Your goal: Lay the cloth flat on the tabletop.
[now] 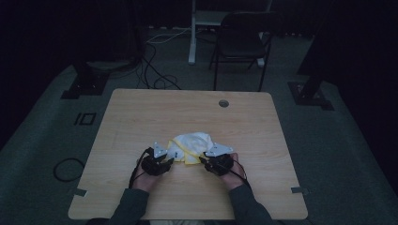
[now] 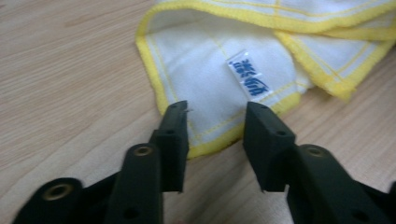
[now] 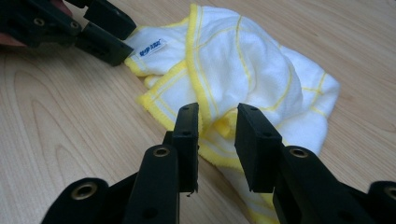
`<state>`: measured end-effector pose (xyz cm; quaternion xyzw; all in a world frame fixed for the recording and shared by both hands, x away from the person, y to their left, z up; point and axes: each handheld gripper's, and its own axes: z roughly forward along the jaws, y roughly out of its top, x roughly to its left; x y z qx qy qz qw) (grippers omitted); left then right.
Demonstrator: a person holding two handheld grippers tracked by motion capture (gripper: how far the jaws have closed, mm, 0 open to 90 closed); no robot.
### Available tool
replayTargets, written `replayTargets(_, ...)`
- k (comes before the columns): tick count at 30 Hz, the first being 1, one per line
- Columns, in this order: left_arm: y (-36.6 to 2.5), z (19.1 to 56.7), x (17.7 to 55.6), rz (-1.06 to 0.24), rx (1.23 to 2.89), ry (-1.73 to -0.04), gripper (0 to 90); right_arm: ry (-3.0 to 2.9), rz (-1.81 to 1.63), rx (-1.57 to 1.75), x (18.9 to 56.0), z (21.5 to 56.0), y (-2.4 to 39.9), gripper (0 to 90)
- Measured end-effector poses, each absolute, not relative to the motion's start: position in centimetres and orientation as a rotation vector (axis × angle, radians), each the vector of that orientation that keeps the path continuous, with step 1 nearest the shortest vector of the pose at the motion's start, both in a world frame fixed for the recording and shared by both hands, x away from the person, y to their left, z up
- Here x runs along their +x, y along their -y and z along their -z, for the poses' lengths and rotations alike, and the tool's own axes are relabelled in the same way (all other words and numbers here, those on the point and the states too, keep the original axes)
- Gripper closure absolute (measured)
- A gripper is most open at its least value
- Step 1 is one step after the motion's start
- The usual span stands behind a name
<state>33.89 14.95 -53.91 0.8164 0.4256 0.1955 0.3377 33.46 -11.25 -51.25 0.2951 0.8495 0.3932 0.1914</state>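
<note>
A white towel (image 1: 192, 143) with yellow hems lies crumpled on the wooden table (image 1: 141, 112), just beyond both hands. My left gripper (image 1: 171, 158) is at its left corner. In the left gripper view the jaws (image 2: 215, 109) stand apart on either side of that hemmed corner of the towel (image 2: 201, 60), close to a small blue-printed label (image 2: 250, 74), and the pads are clear of the cloth. My right gripper (image 1: 202, 158) is at the towel's right side. Its jaws (image 3: 217, 112) straddle a bunched yellow fold of the towel (image 3: 252, 60) with a gap showing. The left gripper (image 3: 123, 51) also shows in the right gripper view, at the labelled corner.
A round cable hole (image 1: 224, 103) sits near the table's far edge. Beyond the table stand a dark chair (image 1: 239, 42), a white desk leg (image 1: 192, 33) and loose cables (image 1: 155, 70) on the floor. Bare wood surrounds the towel.
</note>
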Motion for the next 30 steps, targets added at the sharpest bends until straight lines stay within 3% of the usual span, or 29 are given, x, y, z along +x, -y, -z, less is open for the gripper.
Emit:
replayTargets(7,-15.4,53.7,34.6,-0.502,2.115,-1.129,87.2,-2.399,-1.103,0.838,33.9,51.6,10.8,68.1)
replayTargets(16,-16.1,53.0,35.4,-0.542,2.088,-1.14,89.5,-2.42,-1.08,0.839,34.4,52.2,10.3,69.1)
replayTargets(20,-16.4,52.6,36.1,-0.555,2.074,-1.148,89.8,-2.426,-1.053,0.842,34.7,52.2,10.1,75.0)
replayTargets(24,-16.7,52.2,36.9,-0.567,2.068,-1.157,90.0,-2.43,-1.044,0.822,35.1,51.9,10.0,87.0)
replayTargets(30,-17.3,51.6,37.7,-0.585,2.043,-1.174,90.0,-2.41,-1.061,0.827,35.1,51.5,10.3,89.0)
